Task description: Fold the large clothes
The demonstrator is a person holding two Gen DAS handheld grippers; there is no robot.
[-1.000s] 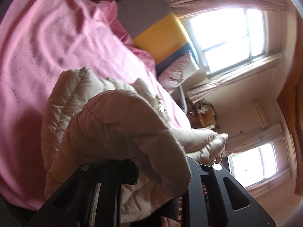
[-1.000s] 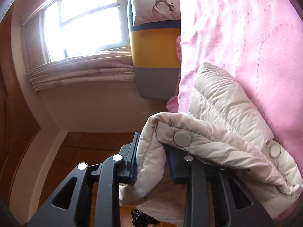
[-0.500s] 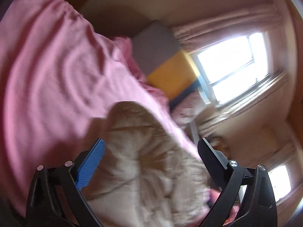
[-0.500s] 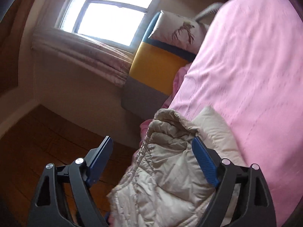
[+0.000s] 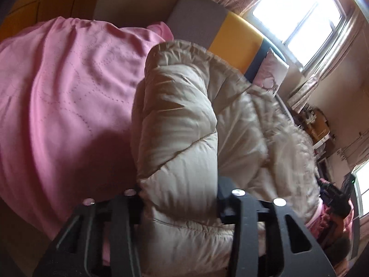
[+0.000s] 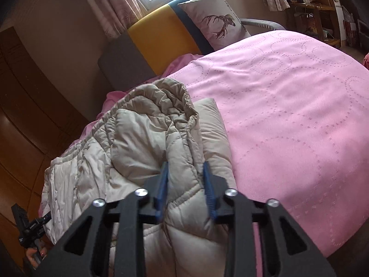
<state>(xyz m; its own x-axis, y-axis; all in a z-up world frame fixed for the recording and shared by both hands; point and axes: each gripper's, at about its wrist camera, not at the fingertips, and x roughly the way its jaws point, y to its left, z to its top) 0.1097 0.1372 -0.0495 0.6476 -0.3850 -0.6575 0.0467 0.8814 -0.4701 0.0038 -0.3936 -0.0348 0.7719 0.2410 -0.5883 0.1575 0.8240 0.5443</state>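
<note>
The beige puffer jacket [image 6: 143, 152] is lying bunched at the edge of the pink bed [image 6: 288, 106]. Both jaws are closing narrow on quilted folds: left hand-held gripper [image 5: 180, 198], right hand-held gripper [image 6: 185, 184]. Advisable: seat both grips firmly before lifting. Half a second ago, both were gaping wide over the jacket.

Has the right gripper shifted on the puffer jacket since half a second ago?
Yes. The right gripper has advanced toward the headboard and is closing on a fold of the puffer jacket.
</note>
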